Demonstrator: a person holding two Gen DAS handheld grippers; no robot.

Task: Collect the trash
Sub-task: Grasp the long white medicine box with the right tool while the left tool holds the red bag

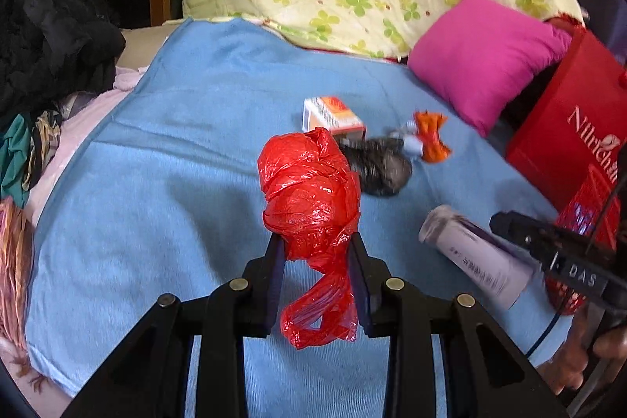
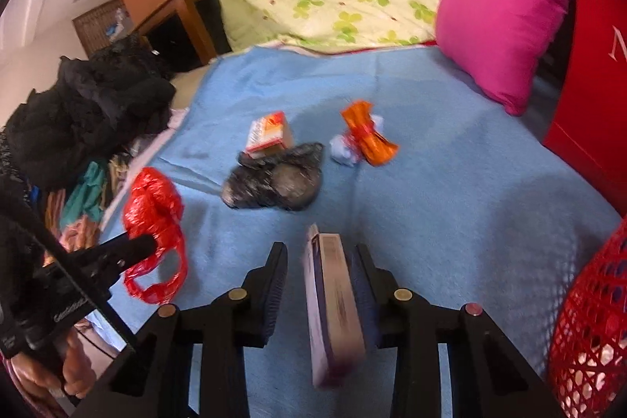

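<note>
The left tool (image 1: 317, 253) is clenching the red plastic bag (image 1: 309, 190); the right tool (image 2: 319, 261), gripping the lavender box (image 2: 333, 304), is sitting nearer the red basket (image 2: 588, 320) on its right.

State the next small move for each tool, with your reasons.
Probably carry both loads to the red mesh basket and drop them in. The left tool grips the red plastic bag; the right tool has the long purple box between its pads.
</note>
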